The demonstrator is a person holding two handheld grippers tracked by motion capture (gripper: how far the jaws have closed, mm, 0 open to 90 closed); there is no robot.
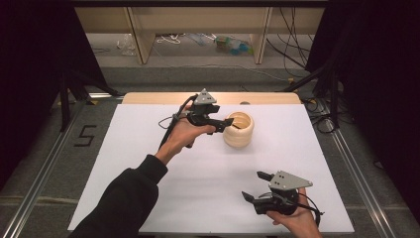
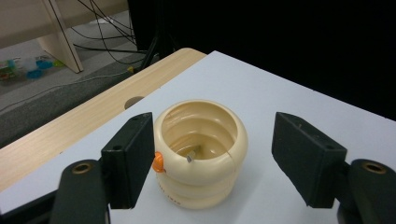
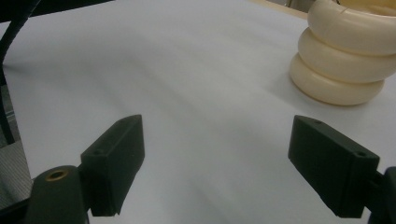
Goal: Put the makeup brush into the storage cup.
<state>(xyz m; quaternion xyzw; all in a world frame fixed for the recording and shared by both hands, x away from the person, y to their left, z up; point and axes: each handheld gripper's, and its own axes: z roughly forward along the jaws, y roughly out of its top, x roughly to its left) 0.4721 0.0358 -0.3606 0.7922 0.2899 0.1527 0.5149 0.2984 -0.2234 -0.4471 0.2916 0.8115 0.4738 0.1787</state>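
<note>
Ribbed pot: a cream, open-topped pot [image 1: 238, 129] built like three stacked rings, standing upright on the white table top [image 1: 148, 148], toward the far edge and a little right of centre.
Pot's inside: in the left gripper view a small grey metal-looking piece [image 2: 192, 155] lies at the bottom; a thin crack or seam runs down the rim at the near right.
Orange bead: a small orange knob [image 2: 159, 162] sits on the pot's outer wall, right against the inner face of the jaw seen at the left of the left gripper view.
Left gripper: the left gripper [image 1: 227, 120] is held roughly level, pointing toward the pot from its left, with the jaw tips at the pot's rim. Its jaws are spread; the pot stands between them, one jaw close against its wall, the other clear of it.
Left hand: the left hand [image 1: 184, 133] wraps the gripper body from below; a black sleeve [image 1: 124, 198] runs from the bottom of the high view.
Right gripper: the right gripper [image 1: 256, 186] is low over the near right part of the table, well apart from the pot, jaws spread wide with nothing between them.
Right hand: the right hand [image 1: 296, 220] holds it at the bottom edge of the high view.
Writing: faint embossed marks low on the pot's side, too small to read; a dark "5" [image 1: 85, 135] is marked on the floor left of the table.
</note>
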